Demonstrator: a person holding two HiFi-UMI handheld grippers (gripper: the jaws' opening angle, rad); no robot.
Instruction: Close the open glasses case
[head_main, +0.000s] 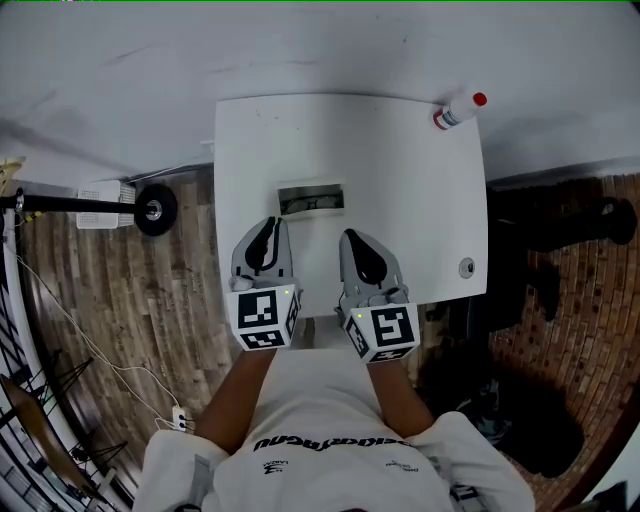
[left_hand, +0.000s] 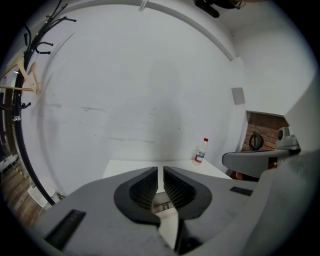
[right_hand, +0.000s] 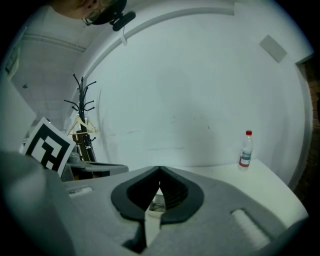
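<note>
The open glasses case (head_main: 311, 199) lies in the middle of the white table (head_main: 400, 180), white-rimmed with a dark inside. Both grippers hover over the near table edge, just short of the case. My left gripper (head_main: 268, 222) points at the case's left end, my right gripper (head_main: 352, 235) at its right end. In the left gripper view the left gripper (left_hand: 160, 170) is shut with only a thin slit and nothing in it; a piece of the case (left_hand: 161, 204) shows below. In the right gripper view the right gripper (right_hand: 159, 170) is shut and empty, with the case (right_hand: 156, 205) under it.
A clear bottle (head_main: 458, 110) with a red cap lies at the table's far right corner, also the bottle (left_hand: 201, 150) and the bottle (right_hand: 245, 148). A small round fitting (head_main: 466, 267) sits near the right edge. A black stand (head_main: 150, 208) is on the floor to the left.
</note>
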